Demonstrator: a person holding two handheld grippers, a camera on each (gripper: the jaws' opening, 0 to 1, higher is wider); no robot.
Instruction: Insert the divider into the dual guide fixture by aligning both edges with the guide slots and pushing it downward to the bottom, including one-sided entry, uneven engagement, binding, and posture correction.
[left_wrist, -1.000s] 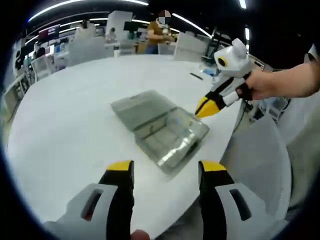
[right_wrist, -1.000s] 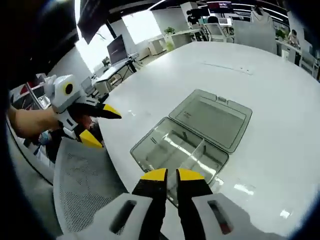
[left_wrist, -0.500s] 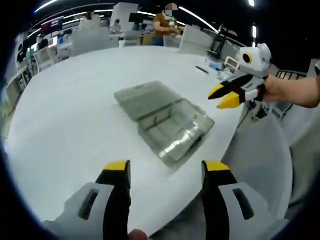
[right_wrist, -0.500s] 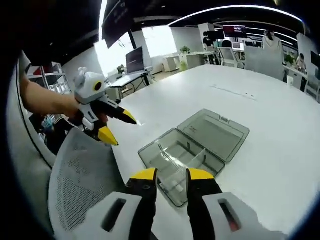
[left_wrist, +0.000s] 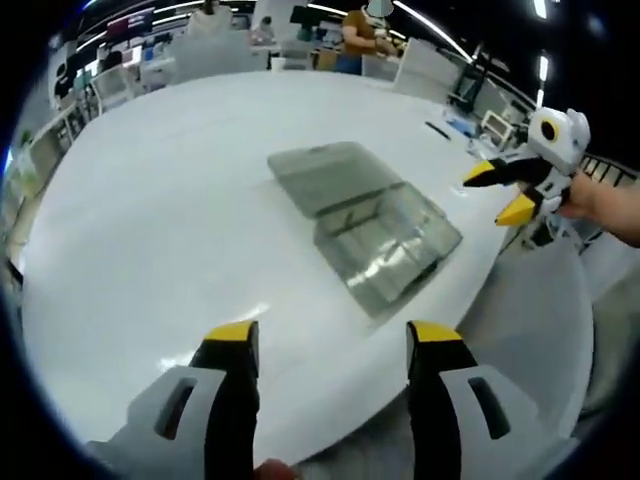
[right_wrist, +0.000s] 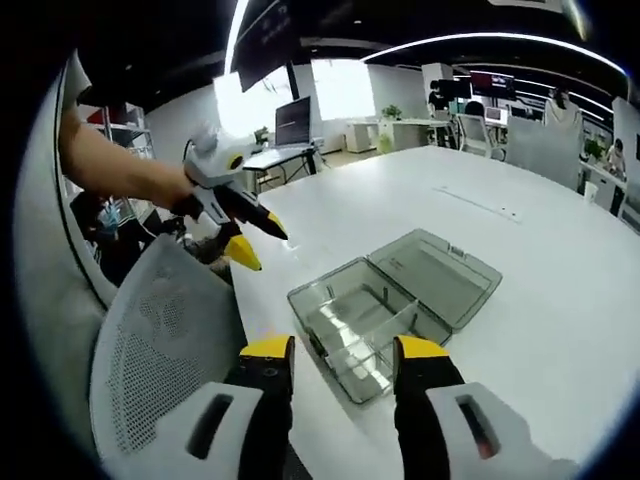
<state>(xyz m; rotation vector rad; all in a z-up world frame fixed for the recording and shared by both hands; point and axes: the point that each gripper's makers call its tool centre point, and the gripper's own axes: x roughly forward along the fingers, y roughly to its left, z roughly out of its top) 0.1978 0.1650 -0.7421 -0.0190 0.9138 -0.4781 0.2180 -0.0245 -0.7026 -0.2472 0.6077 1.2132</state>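
We see the clear box (right_wrist: 392, 310) lying open on the white desk (left_wrist: 150, 200), its lid (right_wrist: 445, 277) folded flat away from the tray. A thin divider (right_wrist: 385, 322) stands across the tray, and from here it looks seated low between the walls, though we cannot tell whether both ends have reached the bottom of their slots. In the left gripper view the same box (left_wrist: 375, 235) sits close to the desk's near edge.

Neither tool is touching the box. Our left gripper (left_wrist: 325, 340) hangs above the desk with its jaws spread wide and nothing between them. Our right gripper (right_wrist: 338, 352) is also spread and empty, held near the box on the chair side. Each gripper shows in the other's view, well apart from the box: the right one (left_wrist: 510, 192) off the desk's edge, the left one (right_wrist: 245, 240) over the mesh chair (right_wrist: 170, 340).

We judge the insertion to be either finished or awaiting a final check and press.

There is plenty of bare desk beyond the lid. On the near side room is tighter: the tray lies by the rim, with the chair just below it.
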